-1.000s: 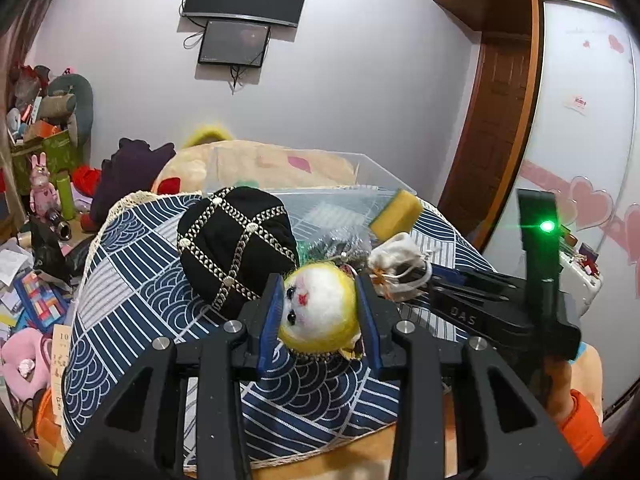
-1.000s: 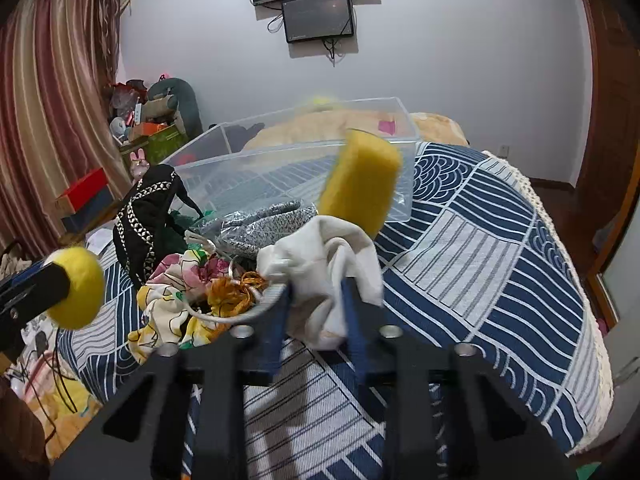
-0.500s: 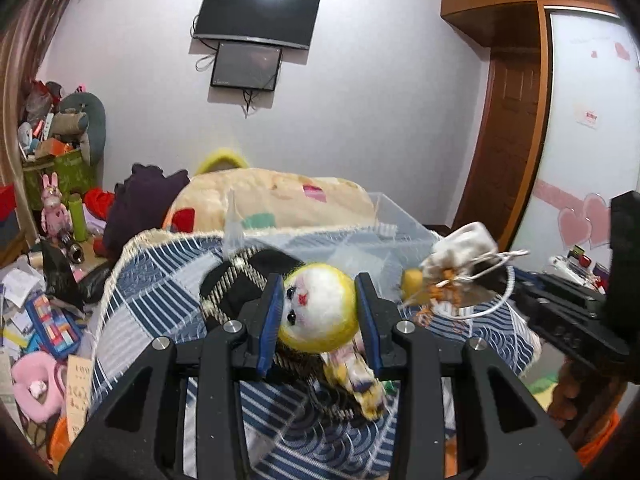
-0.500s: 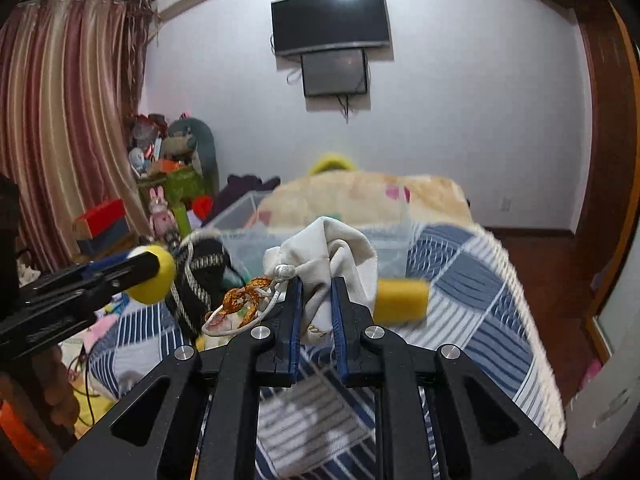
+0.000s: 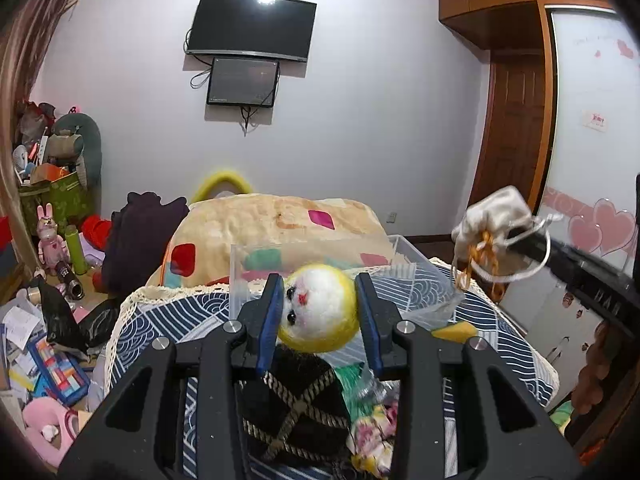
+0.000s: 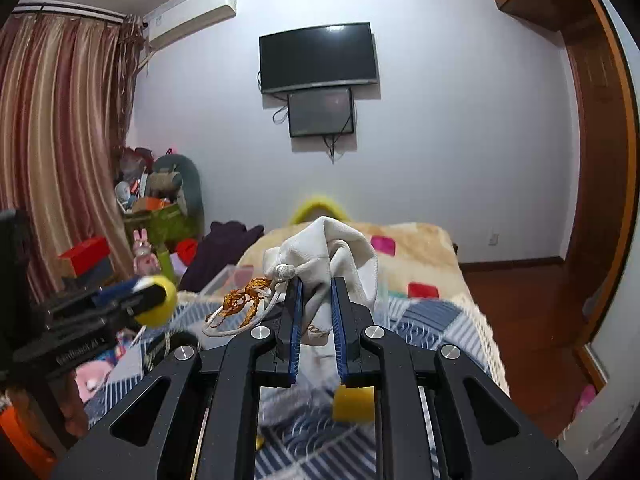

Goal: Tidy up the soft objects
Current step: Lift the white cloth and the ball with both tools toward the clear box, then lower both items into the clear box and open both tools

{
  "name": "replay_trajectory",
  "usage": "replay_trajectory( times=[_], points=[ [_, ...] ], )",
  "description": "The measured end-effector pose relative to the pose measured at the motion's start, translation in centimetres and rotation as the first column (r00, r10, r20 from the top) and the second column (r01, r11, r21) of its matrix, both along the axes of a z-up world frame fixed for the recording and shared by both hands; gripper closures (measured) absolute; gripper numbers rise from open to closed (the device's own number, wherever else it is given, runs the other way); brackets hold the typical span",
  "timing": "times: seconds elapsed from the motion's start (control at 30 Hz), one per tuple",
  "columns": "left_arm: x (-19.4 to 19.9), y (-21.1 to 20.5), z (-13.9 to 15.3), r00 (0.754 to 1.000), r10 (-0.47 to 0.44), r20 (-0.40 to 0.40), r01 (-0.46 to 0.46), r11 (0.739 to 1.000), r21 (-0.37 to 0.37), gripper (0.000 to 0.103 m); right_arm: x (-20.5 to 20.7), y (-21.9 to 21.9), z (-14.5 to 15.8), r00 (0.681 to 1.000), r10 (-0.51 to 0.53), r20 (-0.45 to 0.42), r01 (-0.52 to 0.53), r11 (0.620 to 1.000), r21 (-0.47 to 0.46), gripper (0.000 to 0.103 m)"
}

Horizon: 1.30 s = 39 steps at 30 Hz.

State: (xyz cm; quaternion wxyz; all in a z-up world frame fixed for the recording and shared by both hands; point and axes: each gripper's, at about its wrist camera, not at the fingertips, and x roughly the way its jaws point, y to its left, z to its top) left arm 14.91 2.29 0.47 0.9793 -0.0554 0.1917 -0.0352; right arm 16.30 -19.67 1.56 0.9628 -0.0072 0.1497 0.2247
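Above the blue patterned bedspread [image 5: 160, 320]: left gripper [image 5: 319, 307] clamped on a yellow-and-white plush ball [image 5: 318, 308], lifted in front of the clear plastic bin [image 5: 412, 258]. To its right, also raised: right gripper [image 6: 315, 312] pinched shut on a cream drawstring pouch [image 6: 332, 248], cord dangling. Below on the bedspread: black hat [image 5: 296, 400], yellow sponge [image 6: 354, 398].

- My left gripper [image 5: 319, 308] is clamping a yellow-and-white plush ball [image 5: 318, 309] between its blue pads, face toward me.
- Below it a black hat [image 5: 294, 404] is lying on the blue patterned cloth [image 5: 168, 320].
- A clear plastic bin [image 5: 400, 276] is sitting just behind.
- At right, my right gripper [image 5: 516, 242] is pinching a white drawstring pouch [image 5: 494, 216] aloft.
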Motion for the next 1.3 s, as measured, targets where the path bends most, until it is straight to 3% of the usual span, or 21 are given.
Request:
replay_trajectory(
  times=[0.3, 0.47, 0.77, 0.9, 1.03, 1.23, 1.3],
  points=[
    [4.7, 0.5, -1.1, 0.995, -0.01, -0.098, 0.011, 1.0, 0.01, 0.067, 3.2, 1.9, -1.1, 0.999, -0.011, -0.042, 0.01, 0.999, -0.035, 0.09],
    [7.3, 0.6, -2.0, 0.985, -0.012, -0.169, 0.016, 1.0, 0.024, 0.067, 5.6, 3.2, -3.4, 0.99, -0.002, -0.141, -0.009, 0.997, -0.077, 0.09],
    [11.3, -0.2, -4.2, 0.945, 0.0, -0.328, 0.03, 0.996, 0.087, 0.067, 9.1, 4.8, -6.1, 0.946, 0.012, -0.325, -0.066, 0.986, -0.155, 0.09],
    [11.7, -0.9, -4.8, 0.935, 0.004, -0.356, 0.039, 0.993, 0.115, 0.067, 9.0, 4.9, -6.6, 0.938, 0.007, -0.347, -0.08, 0.977, -0.196, 0.087],
    [11.2, -1.1, -4.7, 0.94, 0.004, -0.34, 0.041, 0.991, 0.125, 0.064, 7.9, 4.6, -6.1, 0.947, -0.005, -0.32, -0.069, 0.973, -0.219, 0.085],
    [9.9, -0.9, -3.8, 0.953, 0.005, -0.302, 0.032, 0.993, 0.118, 0.047, 7.3, 4.5, -5.2, 0.963, -0.021, -0.269, -0.047, 0.968, -0.245, 0.055],
    [9.2, -0.9, -3.3, 0.961, 0.021, -0.277, 0.012, 0.993, 0.119, 0.036, 6.8, 4.2, -4.8, 0.969, -0.025, -0.244, -0.038, 0.967, -0.25, 0.043]
  ],
)
